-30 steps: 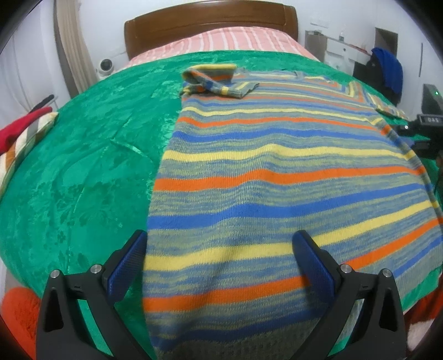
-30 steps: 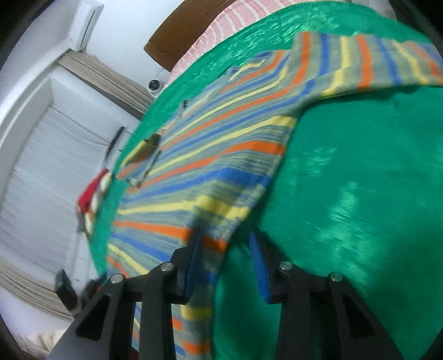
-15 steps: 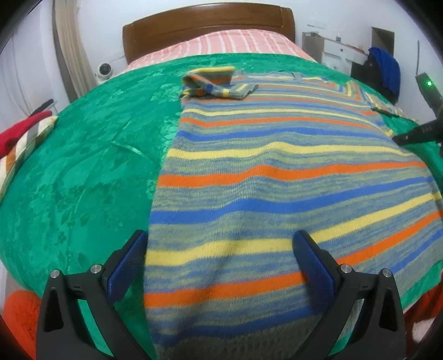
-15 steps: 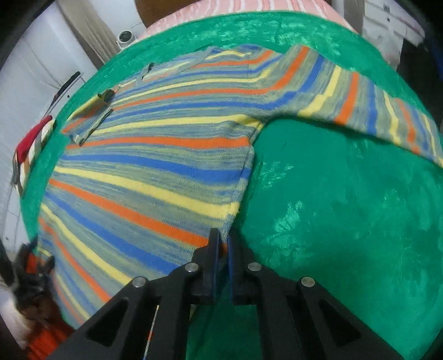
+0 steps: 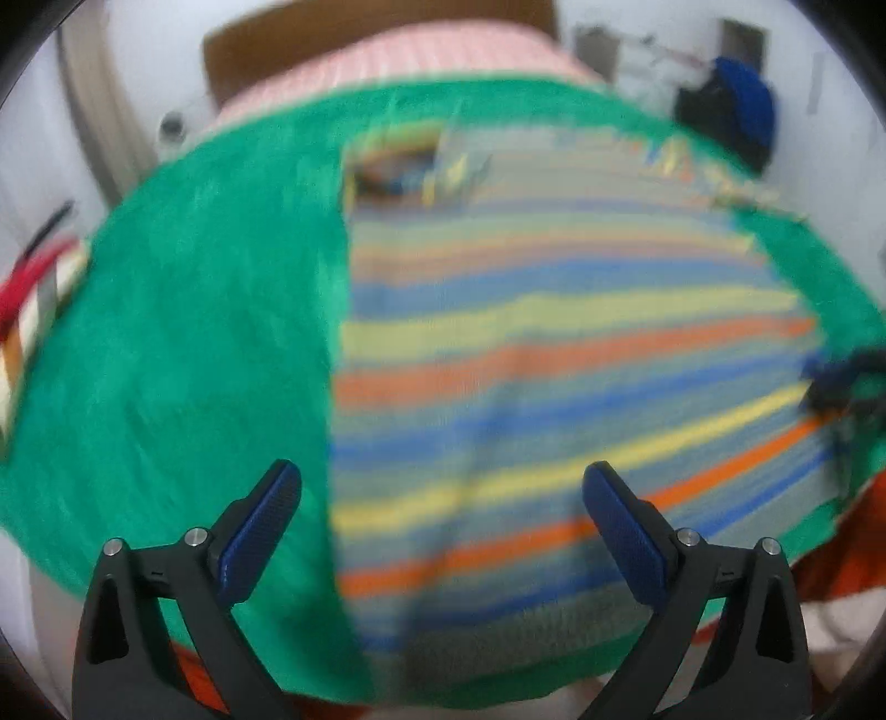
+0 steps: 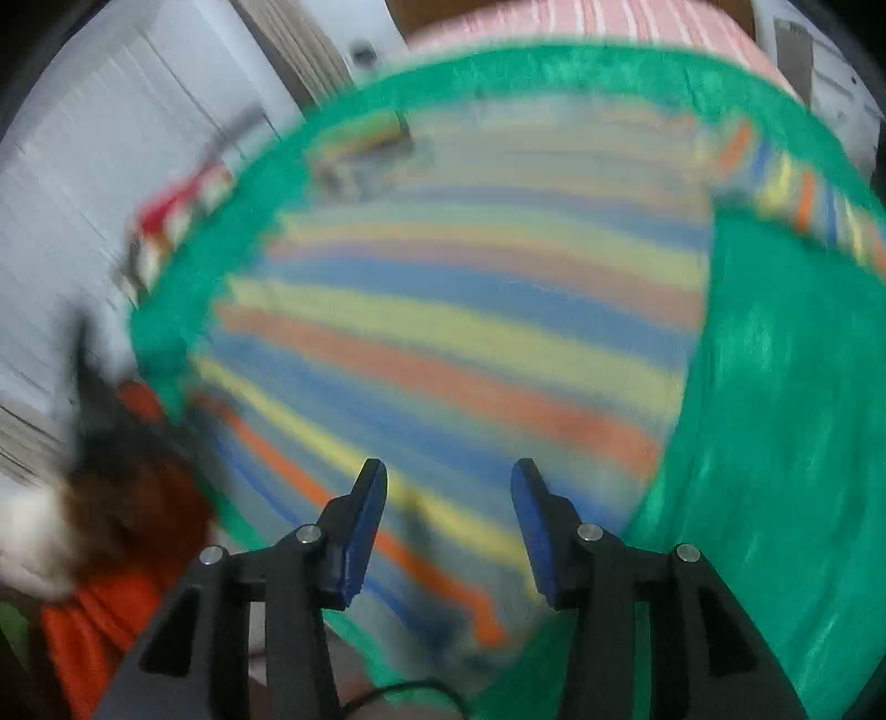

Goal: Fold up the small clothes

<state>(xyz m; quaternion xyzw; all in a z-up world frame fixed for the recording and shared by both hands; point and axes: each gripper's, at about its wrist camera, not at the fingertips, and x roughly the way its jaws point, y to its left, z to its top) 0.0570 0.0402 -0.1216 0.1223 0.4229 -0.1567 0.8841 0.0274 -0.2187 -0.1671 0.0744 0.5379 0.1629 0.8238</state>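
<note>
A striped sweater (image 5: pixel 554 354) in blue, yellow, orange and grey lies flat on a green bedspread (image 5: pixel 194 343). One sleeve is folded over its far left shoulder (image 5: pixel 398 160). The other sleeve (image 6: pixel 803 194) stretches out to the right. My left gripper (image 5: pixel 440 498) hangs open above the sweater's near left hem, nothing between its blue pads. My right gripper (image 6: pixel 448 493) hovers over the sweater's (image 6: pixel 470 332) lower part with its jaws opening and nothing pinched between them. Both views are motion-blurred.
The bed has a wooden headboard (image 5: pixel 376 33) and a pink striped sheet (image 5: pixel 421 55) at the far end. A red and striped cloth (image 5: pixel 33 299) lies at the left edge. Dark furniture with a blue item (image 5: pixel 742 111) stands at the far right. Something orange (image 6: pixel 111 581) lies below the bed's near edge.
The right gripper pinched the sweater's right side edge, then let go and swung left over the sweater body. The left gripper rose, so the hem now sits farther below it.
</note>
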